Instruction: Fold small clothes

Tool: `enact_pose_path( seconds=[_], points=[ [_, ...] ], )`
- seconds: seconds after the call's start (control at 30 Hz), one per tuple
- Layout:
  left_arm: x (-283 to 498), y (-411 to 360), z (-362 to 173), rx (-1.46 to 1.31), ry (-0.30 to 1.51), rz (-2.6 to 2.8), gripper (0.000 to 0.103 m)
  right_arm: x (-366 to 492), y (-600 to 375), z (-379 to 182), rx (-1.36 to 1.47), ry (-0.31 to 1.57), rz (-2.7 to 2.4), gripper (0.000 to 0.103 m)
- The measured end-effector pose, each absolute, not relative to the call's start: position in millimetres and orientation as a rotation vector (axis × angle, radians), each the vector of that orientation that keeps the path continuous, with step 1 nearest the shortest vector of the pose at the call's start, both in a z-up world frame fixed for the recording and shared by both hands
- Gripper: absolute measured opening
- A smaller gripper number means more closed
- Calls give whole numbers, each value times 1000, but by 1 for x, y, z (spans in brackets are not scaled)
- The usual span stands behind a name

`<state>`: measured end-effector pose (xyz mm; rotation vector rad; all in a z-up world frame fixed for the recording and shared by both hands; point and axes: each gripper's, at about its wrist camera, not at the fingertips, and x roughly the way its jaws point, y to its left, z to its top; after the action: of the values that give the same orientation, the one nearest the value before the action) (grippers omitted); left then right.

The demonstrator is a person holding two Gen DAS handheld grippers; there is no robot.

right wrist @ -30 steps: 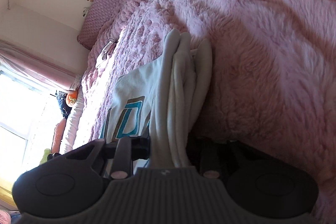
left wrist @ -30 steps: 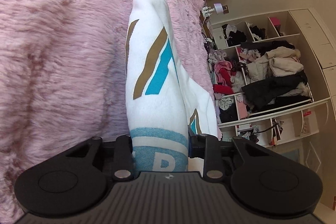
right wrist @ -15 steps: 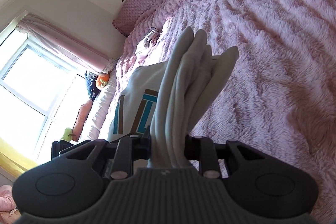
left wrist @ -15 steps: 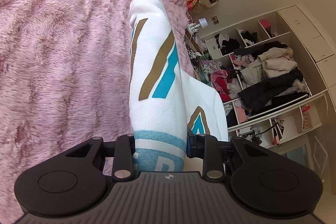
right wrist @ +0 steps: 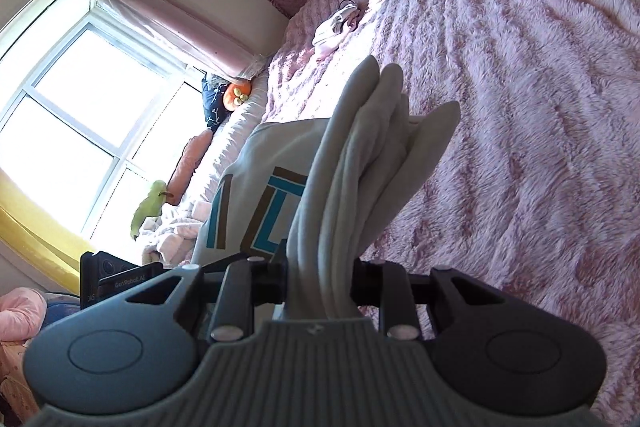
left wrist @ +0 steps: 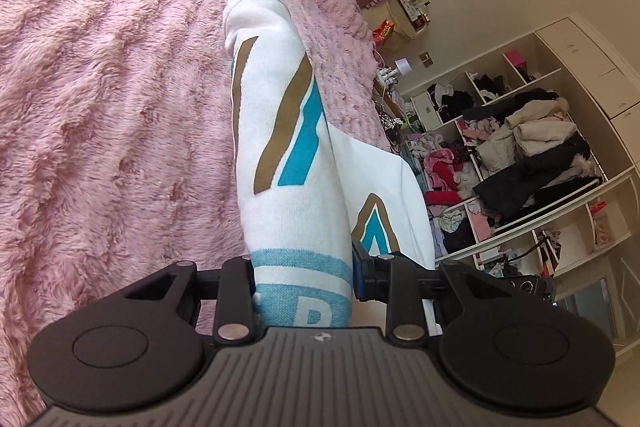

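The wording "GenRobot.AI" is printed on a black device (right wrist: 120, 281) in the right wrist view; a partial teal letter "R" is woven into the white garment (left wrist: 280, 147).

Left fingertips: covered by the garment (left wrist: 288, 163) bunched between them.
Right fingertips: buried in grey folds.
Garment lettering: cut off.
Shelf (left wrist: 520, 155) contents: too jumbled to tell.

A home bedroom: fluffy pink bed (left wrist: 120, 127), open clothes-stuffed wardrobe (left wrist: 520, 155).
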<state>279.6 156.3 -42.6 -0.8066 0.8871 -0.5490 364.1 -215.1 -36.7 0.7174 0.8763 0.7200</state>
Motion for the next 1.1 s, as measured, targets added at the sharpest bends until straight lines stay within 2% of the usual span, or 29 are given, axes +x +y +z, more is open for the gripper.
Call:
enact_pose_path(
  seconds=[0.43,0.47,0.5,0.67,0.83,1.0,1.1],
  points=[
    [299,184,-190,-869,999,-483,34,379,-198,-176,657,1056,602,22],
    [299,190,-197,-893,999,-488,36,379,-201,-182,666,1057,601,23],
    [299,195,-202,-918,994,-504,36,382,-207,-193,682,1066,611,30],
    [304,214,-195,-885,986,-571,41,388,-231,-213,791,1090,695,40],
    [327,213,-188,-855,988,-570,42,415,-252,-211,864,1045,679,56],
    [347,207,-196,-903,993,-549,44,448,-254,-227,1006,1081,624,58],
    [360,206,-197,-887,1016,-549,44,459,-252,-226,999,1059,608,57]
  ],
)
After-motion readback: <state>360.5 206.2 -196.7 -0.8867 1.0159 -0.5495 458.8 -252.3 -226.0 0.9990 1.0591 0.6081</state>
